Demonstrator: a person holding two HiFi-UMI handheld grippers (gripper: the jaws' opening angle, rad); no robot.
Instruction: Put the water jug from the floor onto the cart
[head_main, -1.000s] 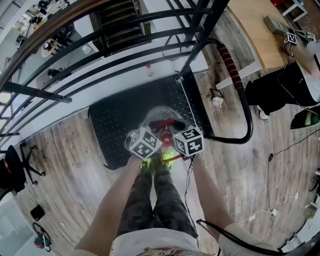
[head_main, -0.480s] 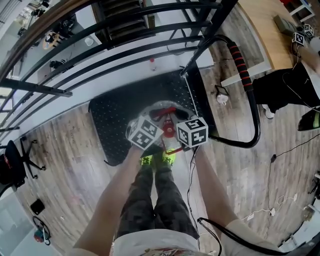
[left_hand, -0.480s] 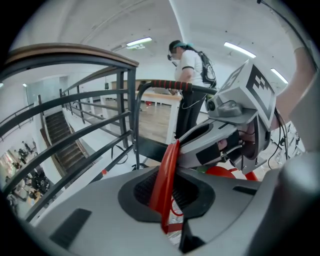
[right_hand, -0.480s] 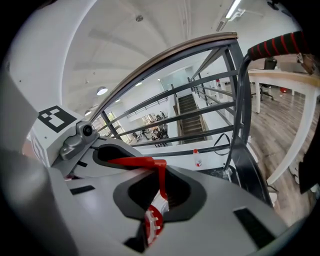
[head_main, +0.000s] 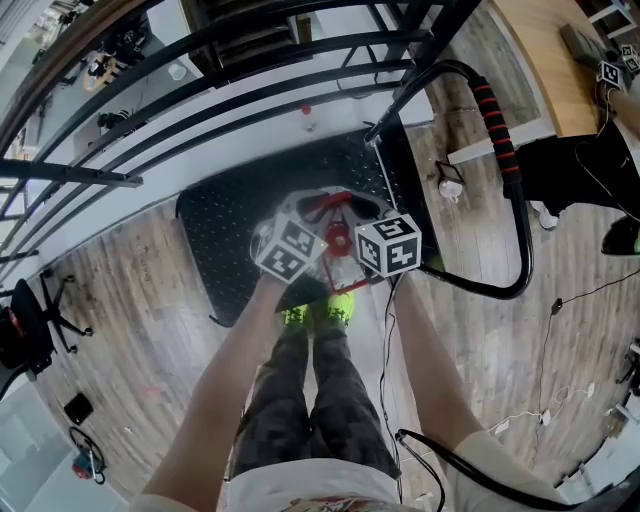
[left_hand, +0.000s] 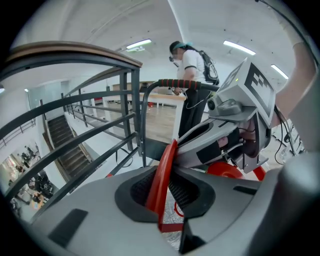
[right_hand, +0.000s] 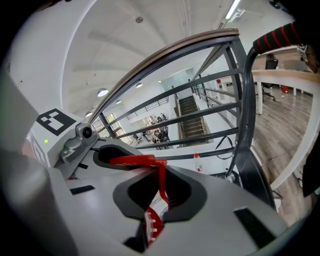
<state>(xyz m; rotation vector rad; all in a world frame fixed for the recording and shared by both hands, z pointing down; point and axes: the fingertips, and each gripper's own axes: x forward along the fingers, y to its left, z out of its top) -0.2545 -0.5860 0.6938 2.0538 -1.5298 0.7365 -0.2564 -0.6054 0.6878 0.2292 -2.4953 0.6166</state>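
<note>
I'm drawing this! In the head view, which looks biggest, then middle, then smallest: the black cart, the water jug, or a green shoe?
Biggest: cart, by far.
Middle: water jug, partly hidden and nearer the camera.
Smallest: green shoe.

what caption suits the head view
The water jug, held by its red handle in left gripper and right gripper, over the black cart

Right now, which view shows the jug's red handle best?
The left gripper view: the red handle runs up the middle, clamped in the left gripper. The right gripper view shows a bent stretch in the right gripper. The head view shows only a sliver beyond both grippers.
</note>
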